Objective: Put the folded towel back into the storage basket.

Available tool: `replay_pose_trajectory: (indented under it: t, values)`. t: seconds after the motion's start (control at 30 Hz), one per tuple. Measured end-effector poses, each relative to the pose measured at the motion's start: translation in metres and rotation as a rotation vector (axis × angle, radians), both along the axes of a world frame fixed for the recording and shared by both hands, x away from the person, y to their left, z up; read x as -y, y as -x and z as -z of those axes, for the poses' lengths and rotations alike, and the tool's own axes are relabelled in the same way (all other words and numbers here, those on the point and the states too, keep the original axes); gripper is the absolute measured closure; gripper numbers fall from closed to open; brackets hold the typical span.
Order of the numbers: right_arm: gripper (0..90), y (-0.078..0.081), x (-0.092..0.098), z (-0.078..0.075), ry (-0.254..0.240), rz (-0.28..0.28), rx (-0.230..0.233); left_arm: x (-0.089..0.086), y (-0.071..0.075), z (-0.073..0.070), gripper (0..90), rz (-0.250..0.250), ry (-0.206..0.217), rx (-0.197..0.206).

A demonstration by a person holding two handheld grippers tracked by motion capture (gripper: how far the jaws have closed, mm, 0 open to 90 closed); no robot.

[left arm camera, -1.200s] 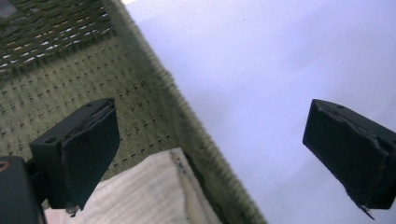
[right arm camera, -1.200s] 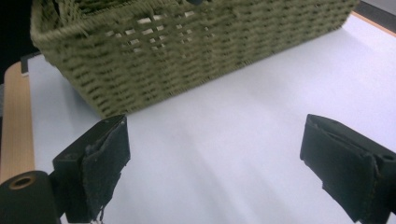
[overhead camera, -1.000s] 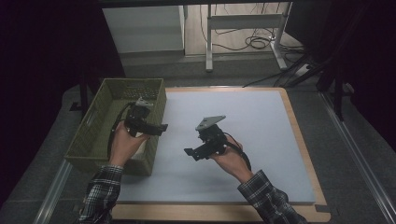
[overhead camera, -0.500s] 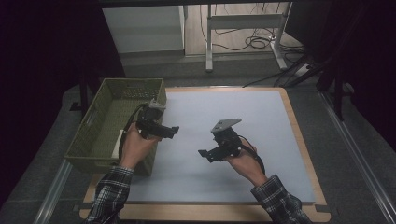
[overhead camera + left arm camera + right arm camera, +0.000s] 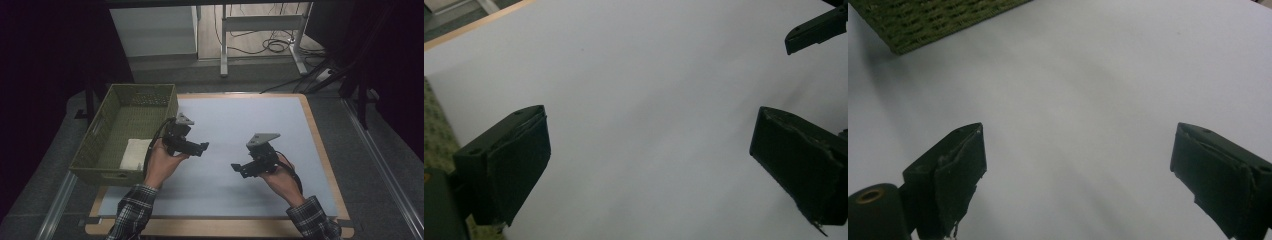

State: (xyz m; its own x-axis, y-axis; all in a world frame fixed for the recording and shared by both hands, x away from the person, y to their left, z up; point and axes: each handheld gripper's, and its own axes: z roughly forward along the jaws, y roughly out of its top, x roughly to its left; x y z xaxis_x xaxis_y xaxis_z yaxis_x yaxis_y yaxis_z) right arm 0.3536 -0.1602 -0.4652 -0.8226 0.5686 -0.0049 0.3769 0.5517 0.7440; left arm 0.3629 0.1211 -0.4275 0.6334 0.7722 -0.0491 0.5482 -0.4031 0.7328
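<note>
- No brand, label or readable writing is seen on the grippers, the basket or the table mat.
- The left gripper (image 5: 200, 148) is held just right of the green woven basket (image 5: 102, 135), over the pale mat (image 5: 240, 120); its jaws are spread wide and nothing is gripped between them (bare mat is seen through the gap in the left gripper view).
- The right gripper (image 5: 239, 168) is held over the middle of the mat, nearer the near edge, well apart from the left one; its jaws are likewise spread wide and empty, and a corner of the basket is seen at the far left in the right gripper view.
- A folded white cloth (image 5: 135, 153) is lying inside the basket, at its near right corner, just left of the left hand (image 5: 162, 162).
- The basket is set at the mat's left edge.
</note>
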Motion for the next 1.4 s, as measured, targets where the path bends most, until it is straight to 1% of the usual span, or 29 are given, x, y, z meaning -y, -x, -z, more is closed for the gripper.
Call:
replay_pose_trajectory:
  t: [0.03, 0.13, 0.2, 0.23, 0.3, 0.33, 0.4, 0.43, 0.47, 0.6, 0.83, 0.87, 0.93, 0.97, 1.0, 1.03, 1.07, 1.1, 1.2, 1.23, 1.27, 1.3, 1.33, 1.37, 1.4]
  values:
    - [8.0, 0.0, 0.0, 0.0, 0.0, 0.0, 0.0, 0.003, 0.001, 0.001, 3.3, 0.005, 0.006, 0.002]
    - [8.0, 0.004, 0.011, 0.002, 0.008, 0.015, 0.009, 0.012, 0.004, 0.007, 3.3, 0.019, 0.023, 0.001]
    - [7.9, 0.006, 0.017, 0.003, 0.003, 0.022, 0.006, 0.018, 0.008, 0.012, 3.3, 0.033, 0.022, 0.0]
    - [7.9, 0.008, 0.024, 0.004, 0.001, 0.029, 0.007, 0.02, 0.009, 0.013, 3.3, 0.035, 0.021, 0.002]
    - [7.9, 0.009, 0.027, 0.004, 0.001, 0.033, 0.009, 0.022, 0.011, 0.015, 3.2, 0.039, 0.017, 0.0]
    - [7.9, 0.011, 0.035, 0.006, -0.005, 0.043, 0.009, 0.025, 0.014, 0.02, 3.2, 0.047, 0.014, 0.001]
    - [7.9, 0.013, 0.041, 0.006, -0.007, 0.052, 0.009, 0.028, 0.018, 0.023, 3.1, 0.055, 0.008, 0.003]
    - [7.9, 0.013, 0.041, 0.006, -0.007, 0.052, 0.009, 0.028, 0.018, 0.023, 3.1, 0.055, 0.008, 0.003]
    - [7.9, 0.015, 0.049, 0.007, -0.011, 0.065, 0.011, 0.029, 0.023, 0.026, 3.1, 0.061, 0.016, 0.005]
    - [7.9, 0.02, 0.061, 0.008, -0.014, 0.081, 0.016, 0.029, 0.031, 0.031, 3.2, 0.071, 0.03, 0.006]
    - [7.9, 0.029, 0.078, 0.014, -0.009, 0.107, 0.021, 0.027, 0.045, 0.045, 3.2, 0.078, 0.035, 0.002]
    - [7.9, 0.029, 0.078, 0.014, -0.009, 0.107, 0.021, 0.027, 0.045, 0.045, 3.2, 0.078, 0.035, 0.002]
    - [7.9, 0.033, 0.084, 0.019, -0.003, 0.116, 0.023, 0.026, 0.051, 0.055, 3.2, 0.074, 0.022, 0.002]
    - [7.9, 0.034, 0.086, 0.02, -0.001, 0.121, 0.022, 0.026, 0.051, 0.055, 3.2, 0.074, 0.022, 0.002]
    - [7.9, 0.035, 0.087, 0.022, 0.002, 0.123, 0.02, 0.025, 0.054, 0.06, 3.2, 0.074, 0.027, 0.001]
    - [7.9, 0.035, 0.087, 0.022, 0.002, 0.123, 0.02, 0.025, 0.054, 0.06, 3.2, 0.074, 0.027, 0.001]
    - [7.9, 0.037, 0.09, 0.025, 0.011, 0.127, 0.024, 0.024, 0.058, 0.064, 3.2, 0.073, 0.025, 0.001]
    - [7.9, 0.037, 0.09, 0.025, 0.011, 0.127, 0.024, 0.024, 0.058, 0.064, 3.2, 0.073, 0.025, 0.001]
    - [6.2, 0.042, 0.095, 0.033, 0.016, 0.135, 0.022, 0.023, 0.065, 0.073, 3.1, 0.07, 0.023, 0.0]
    - [6.2, 0.042, 0.095, 0.033, 0.016, 0.135, 0.022, 0.023, 0.065, 0.073, 3.1, 0.07, 0.023, 0.0]
    - [5.8, 0.043, 0.097, 0.036, 0.02, 0.139, 0.019, 0.021, 0.069, 0.078, 2.9, 0.071, 0.032, -0.005]
    - [5.8, 0.043, 0.097, 0.036, 0.02, 0.139, 0.019, 0.021, 0.069, 0.078, 2.9, 0.071, 0.032, -0.005]
    - [5.5, 0.045, 0.099, 0.04, 0.021, 0.142, 0.014, 0.021, 0.07, 0.08, 2.9, 0.069, 0.035, -0.008]
    - [5.3, 0.045, 0.1, 0.042, 0.024, 0.143, 0.013, 0.019, 0.072, 0.086, 2.9, 0.069, 0.039, -0.015]
    - [5.3, 0.045, 0.1, 0.042, 0.024, 0.143, 0.013, 0.019, 0.072, 0.086, 2.7, 0.069, 0.039, -0.015]
